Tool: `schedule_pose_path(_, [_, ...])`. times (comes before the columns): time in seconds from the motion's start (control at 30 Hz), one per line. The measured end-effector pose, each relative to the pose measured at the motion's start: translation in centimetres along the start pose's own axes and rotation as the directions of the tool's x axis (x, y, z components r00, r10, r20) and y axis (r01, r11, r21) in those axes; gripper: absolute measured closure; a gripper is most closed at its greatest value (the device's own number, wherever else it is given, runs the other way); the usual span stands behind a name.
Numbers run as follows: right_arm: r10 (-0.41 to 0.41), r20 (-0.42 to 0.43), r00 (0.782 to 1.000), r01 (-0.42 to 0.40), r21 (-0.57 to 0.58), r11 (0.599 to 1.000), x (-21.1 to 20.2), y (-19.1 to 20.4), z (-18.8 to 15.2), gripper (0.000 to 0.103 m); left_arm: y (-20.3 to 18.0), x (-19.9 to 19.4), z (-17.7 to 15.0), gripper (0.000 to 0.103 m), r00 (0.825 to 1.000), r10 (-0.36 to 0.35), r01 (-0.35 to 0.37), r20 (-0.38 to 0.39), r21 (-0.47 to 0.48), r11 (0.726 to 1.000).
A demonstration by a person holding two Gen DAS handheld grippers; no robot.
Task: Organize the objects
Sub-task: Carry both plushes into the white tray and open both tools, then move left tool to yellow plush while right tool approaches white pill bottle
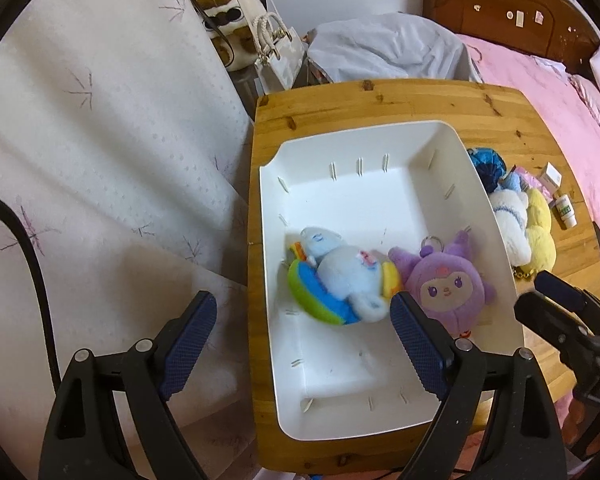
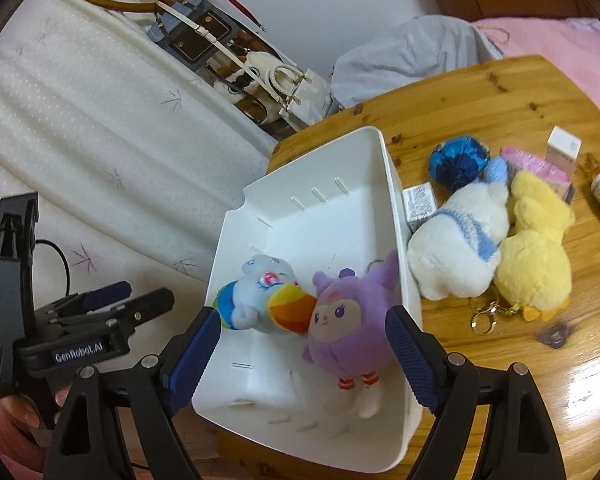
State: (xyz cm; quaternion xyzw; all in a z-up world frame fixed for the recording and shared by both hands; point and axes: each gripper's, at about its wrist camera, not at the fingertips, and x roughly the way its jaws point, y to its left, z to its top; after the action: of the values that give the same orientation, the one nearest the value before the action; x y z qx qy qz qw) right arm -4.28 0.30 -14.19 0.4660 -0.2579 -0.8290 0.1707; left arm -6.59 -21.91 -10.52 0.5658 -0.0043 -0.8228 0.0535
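Both grippers wide, empty: left gripper (image 1: 303, 342) and right gripper (image 2: 303, 354) hover over the white bin (image 2: 392, 168). Blue plush (image 2: 260, 292) & purple plush (image 2: 346, 332) lie inside, prob. sorted; white plush (image 2: 456, 240), yellow plush (image 2: 536, 252) wait on desk (image 2: 500, 360) beside bin.

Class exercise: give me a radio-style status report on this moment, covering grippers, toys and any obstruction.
Left gripper open, empty; right gripper open, empty. Blue plush and purple plush in white bin. White plush, yellow plush on table beside it. Nothing blocking.
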Motion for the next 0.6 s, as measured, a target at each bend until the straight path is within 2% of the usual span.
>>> schedule_pose_path(0.3, [-0.076, 0.066, 0.995, 0.083, -0.112, 0.99, -3.0, 0.5, 0.1, 0.018, -1.8, -1.8, 0.5, 0.012, 0.996, 0.037, -0.036, 0.083, -0.014, 0.999])
schedule_pose_path(0.6, [-0.111, 0.132, 0.985, 0.133, -0.173, 0.976, -6.8, -1.0, 1.1, 0.018, -5.3, -4.2, 1.4, 0.012, 0.988, 0.019, -0.021, 0.156, 0.013, 1.0])
